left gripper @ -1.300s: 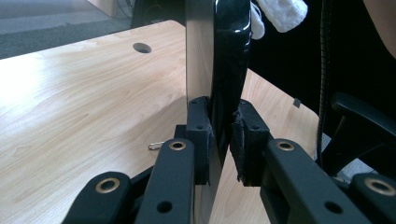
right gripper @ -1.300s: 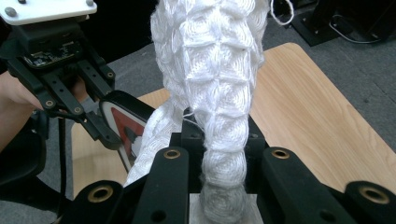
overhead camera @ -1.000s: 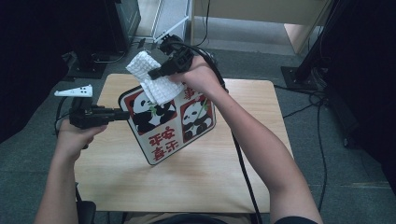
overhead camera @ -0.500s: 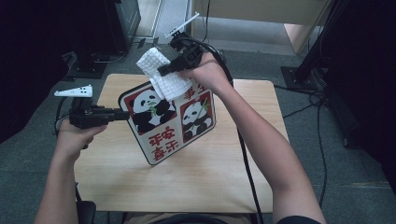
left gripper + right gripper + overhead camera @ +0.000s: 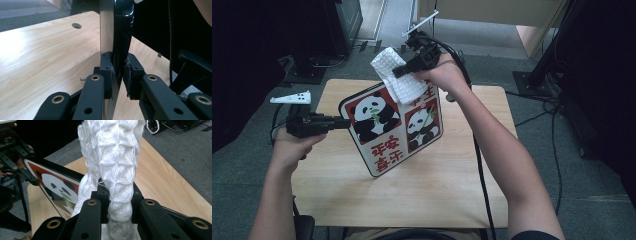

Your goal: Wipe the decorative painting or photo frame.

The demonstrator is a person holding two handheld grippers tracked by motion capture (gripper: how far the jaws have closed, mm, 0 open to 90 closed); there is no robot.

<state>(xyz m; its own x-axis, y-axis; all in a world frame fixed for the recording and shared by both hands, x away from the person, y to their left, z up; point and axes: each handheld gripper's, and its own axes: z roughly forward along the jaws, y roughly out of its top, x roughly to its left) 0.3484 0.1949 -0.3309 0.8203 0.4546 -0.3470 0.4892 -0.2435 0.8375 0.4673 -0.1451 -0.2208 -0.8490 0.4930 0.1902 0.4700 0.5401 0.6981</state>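
Wooden table (image 5: 422, 200), light grain, mostly bare; one cable hole near its far edge in the left gripper view. On it a person props a panda sign (image 5: 394, 127) on its lower corner, tilted, printed face toward the high view: two panda panels and red characters on white, dark rim. The left gripper (image 5: 343, 123) is clamped on the sign's left edge; in the left gripper view the pads press both faces of the board (image 5: 119, 37), so the hold looks firm. The right gripper (image 5: 398, 71) has its jaws together on a white waffle-weave cloth (image 5: 393, 75), which is bunched between the pads in the right gripper view (image 5: 117, 170) and hangs against the sign's upper edge, over the top of the panda panels. Judgement: the work in hand is wiping the sign, and it appears to be somewhere in the middle. The cloth sits at the top strip; the lower half, with the red characters, and the bottom corner look not yet reached from this position. I cannot tell from the surface which parts are already clean; no dirt or streaks are visible. Surroundings: dark equipment racks (image 5: 337, 25) beyond the far left, a black stand base (image 5: 542, 80) on the grey floor at the right, cables (image 5: 557, 130) trailing on the carpet. A small metal ring (image 5: 83, 78) lies on the tabletop near the left gripper. Nothing on the table blocks the cloth's path; the main limit is the right gripper's own cable (image 5: 477, 165) running down along the forearm, and the sign's single-corner footing, which could slip under sideways pressure.
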